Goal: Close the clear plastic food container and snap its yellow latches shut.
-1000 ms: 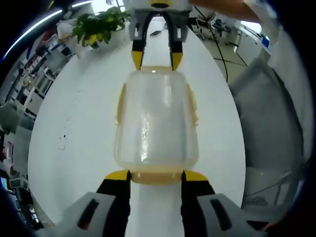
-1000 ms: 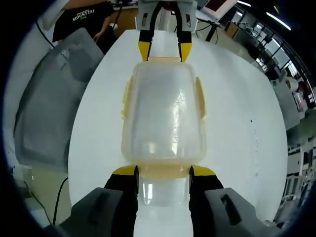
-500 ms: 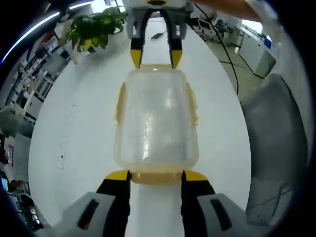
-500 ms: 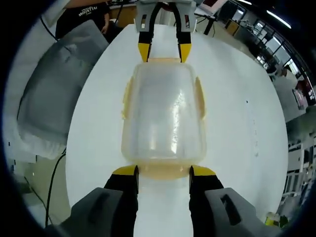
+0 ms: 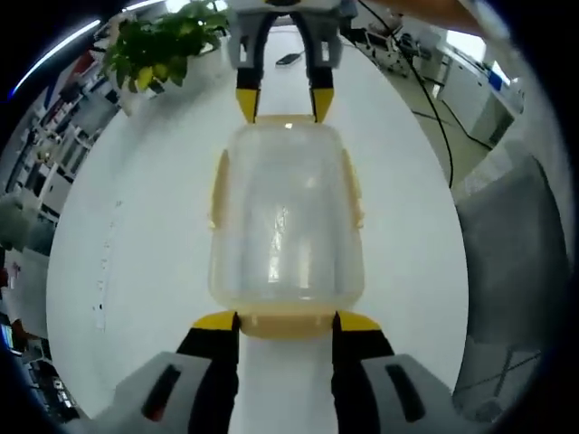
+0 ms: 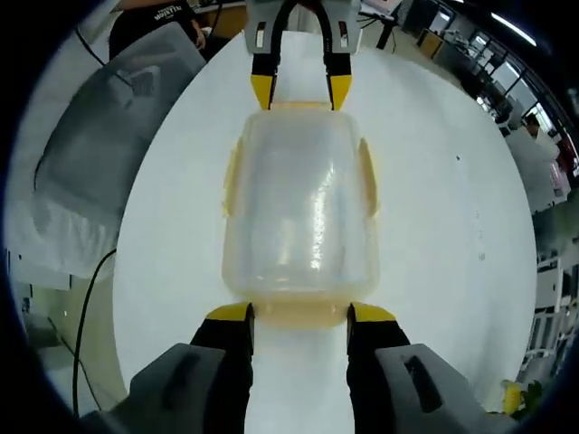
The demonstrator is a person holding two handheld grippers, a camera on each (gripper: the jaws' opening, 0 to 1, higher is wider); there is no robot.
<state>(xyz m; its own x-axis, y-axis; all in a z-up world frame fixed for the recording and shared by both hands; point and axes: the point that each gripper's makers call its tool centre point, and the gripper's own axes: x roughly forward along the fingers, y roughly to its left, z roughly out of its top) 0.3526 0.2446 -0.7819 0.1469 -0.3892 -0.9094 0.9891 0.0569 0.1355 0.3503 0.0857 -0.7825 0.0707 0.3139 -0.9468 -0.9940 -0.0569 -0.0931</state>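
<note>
The clear plastic food container (image 5: 287,217) sits on a white table (image 5: 145,235), out on the bare white top and away from its edges, with its lid on. In the left gripper view the left gripper (image 5: 286,321) reaches in from the bottom, its two yellow-tipped jaws spread apart, one at each bottom corner of the box. Between those tips lies a yellow latch (image 5: 288,323) on the near end of the box — it looks folded down, but the view is too blurry to be sure it has snapped. More yellow latches (image 5: 220,190) run along the two long sides. At the far end of the box the right gripper (image 5: 284,102) comes in from the top, its jaws apart too, with both tips at the far end wall. In the right gripper view the same box (image 6: 300,203) is seen from the other end, with the right gripper (image 6: 299,314) at the near end and the left gripper (image 6: 300,92) at the far end. A green plant (image 5: 158,50) stands near the far edge of the table, and a grey chair (image 6: 86,154) is just beside the table's edge.
</note>
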